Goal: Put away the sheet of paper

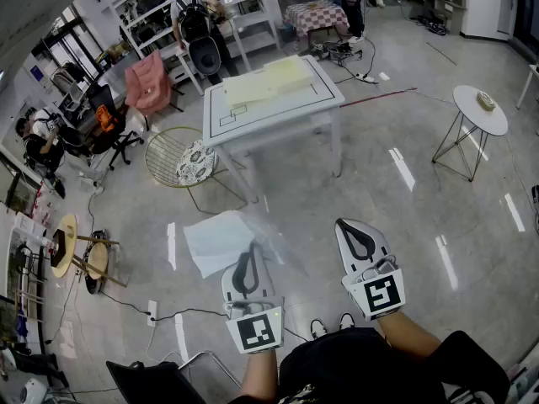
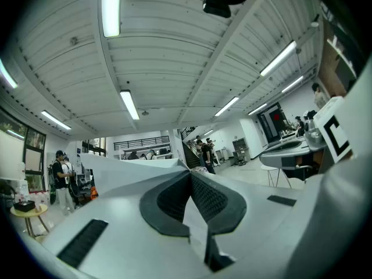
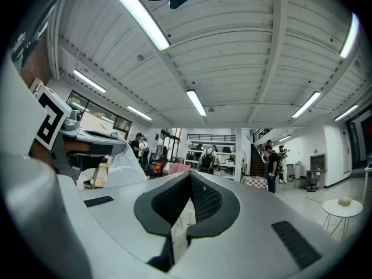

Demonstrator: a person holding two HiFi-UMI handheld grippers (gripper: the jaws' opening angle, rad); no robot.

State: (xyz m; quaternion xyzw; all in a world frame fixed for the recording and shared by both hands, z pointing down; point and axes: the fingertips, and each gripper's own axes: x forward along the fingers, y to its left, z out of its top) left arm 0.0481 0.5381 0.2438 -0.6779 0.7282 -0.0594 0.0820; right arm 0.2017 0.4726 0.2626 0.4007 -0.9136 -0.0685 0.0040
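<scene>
In the head view, the left gripper (image 1: 251, 255) holds the sheet of paper (image 1: 210, 241) over the floor, well apart from the white table (image 1: 316, 91). The left gripper view shows its jaws pinched tight on the sheet's edge. In the right gripper view, the right gripper (image 3: 189, 182) looks closed with nothing in it, I think. The floppy sheet could bend and slip out if it swings.

Open lab, shelving (image 1: 250, 13), office chairs (image 1: 108, 133)
</scene>
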